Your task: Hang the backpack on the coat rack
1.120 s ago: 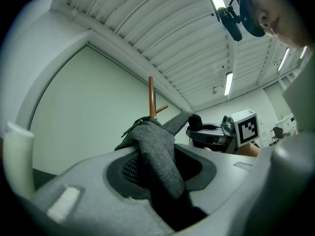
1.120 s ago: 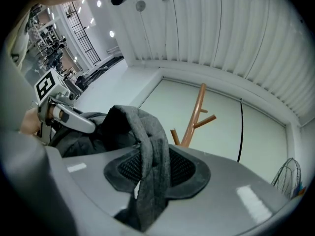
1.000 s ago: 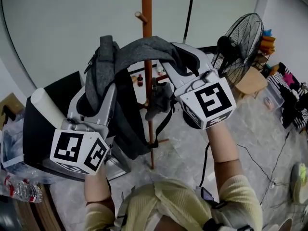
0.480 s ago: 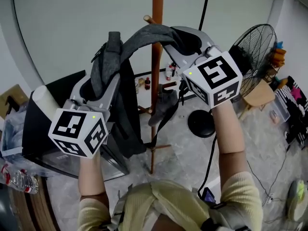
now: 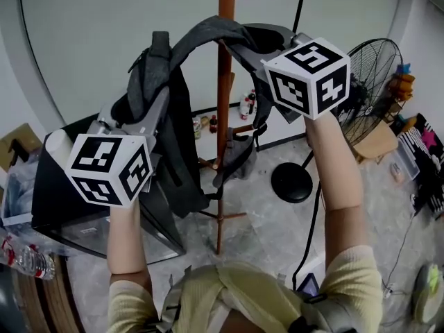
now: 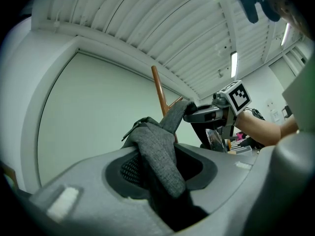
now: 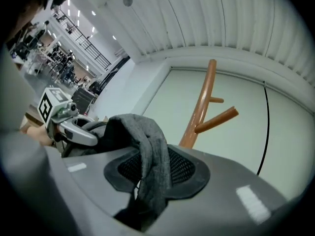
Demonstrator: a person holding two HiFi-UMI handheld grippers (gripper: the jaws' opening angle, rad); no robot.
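A dark grey backpack (image 5: 177,158) hangs in the air in front of the brown wooden coat rack (image 5: 223,103). Its grey strap (image 5: 208,30) arches across the pole between my two grippers. My left gripper (image 5: 142,109) is shut on the strap's left end near the pack's top, and the fabric (image 6: 157,156) lies pinched between its jaws. To the right of the pole, my right gripper (image 5: 253,47) is shut on the strap's other end (image 7: 152,151). A peg (image 7: 216,121) juts from the rack just beyond the right gripper. The pack's body hangs below the left gripper.
A black standing fan (image 5: 371,75) with a round base (image 5: 291,182) stands at the right. A black box (image 5: 52,186) sits low at the left, next to a plastic bottle (image 5: 28,255). Small bottles (image 5: 246,106) line the wall behind the rack. Clutter lies far right.
Both grippers have risen with the backpack. The strap now arches higher across the pole, and the right gripper has moved up and away from me.
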